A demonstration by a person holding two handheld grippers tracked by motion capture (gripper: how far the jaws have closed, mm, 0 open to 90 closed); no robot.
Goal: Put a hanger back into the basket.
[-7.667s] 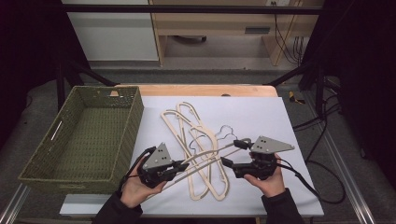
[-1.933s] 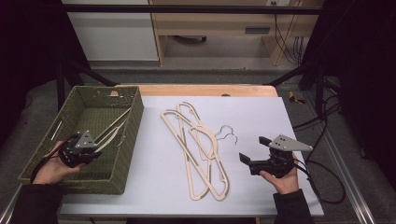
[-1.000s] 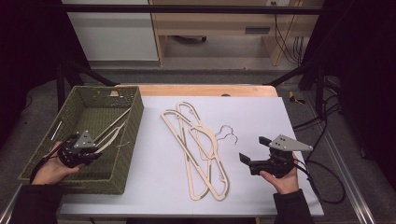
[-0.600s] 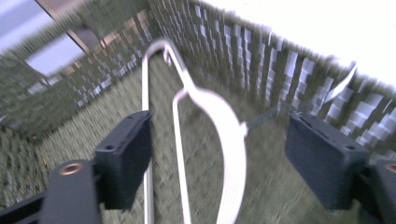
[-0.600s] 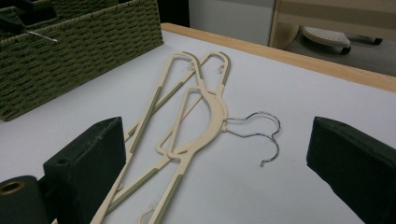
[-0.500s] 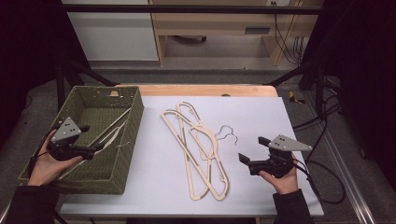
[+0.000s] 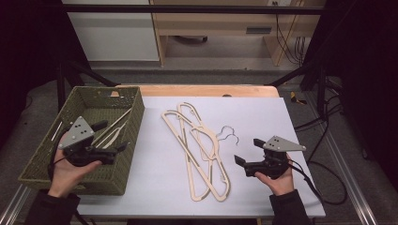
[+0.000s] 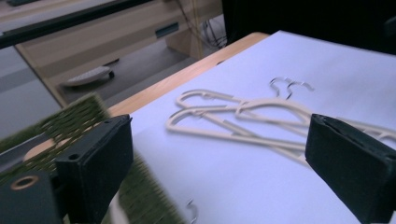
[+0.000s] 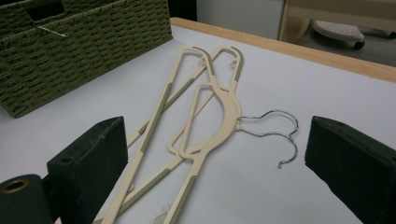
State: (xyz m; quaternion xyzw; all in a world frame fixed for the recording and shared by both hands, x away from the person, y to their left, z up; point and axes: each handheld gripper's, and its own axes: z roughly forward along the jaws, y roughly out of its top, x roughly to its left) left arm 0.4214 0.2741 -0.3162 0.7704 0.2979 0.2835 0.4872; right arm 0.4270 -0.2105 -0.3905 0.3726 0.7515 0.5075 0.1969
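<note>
Two cream plastic clothes hangers with olive grip strips and bent wire hooks [image 7: 202, 150] lie overlapped on the white-topped table [image 7: 155, 178], their hooks pointing toward the person's right, while at least one more cream hanger [image 7: 110, 127] rests inside the olive woven basket [image 7: 126, 140] at the table's left edge. The job appears to be clearing hangers from the table into the basket, and by that reading it stands between trips: one load in, two hangers left on the table. The left gripper [image 7: 121, 146] hangs above the basket's near right wall with its jaws spread wide and nothing between them, looking out over the pair on the table. The right gripper [image 7: 238, 165] hovers just beside the hangers' right side, jaws likewise wide and empty, the wire hooks lying straight ahead between them in the right gripper view. The next move would likely call for one gripper to close on a hanger's thin frame or neck and lift it clear without snagging its twin, since the two are interlaced. The left gripper view is motion-blurred, and how many hangers the basket holds cannot be made out, its contents partly hidden behind the left hand [image 7: 65, 173] and gripper.
</note>
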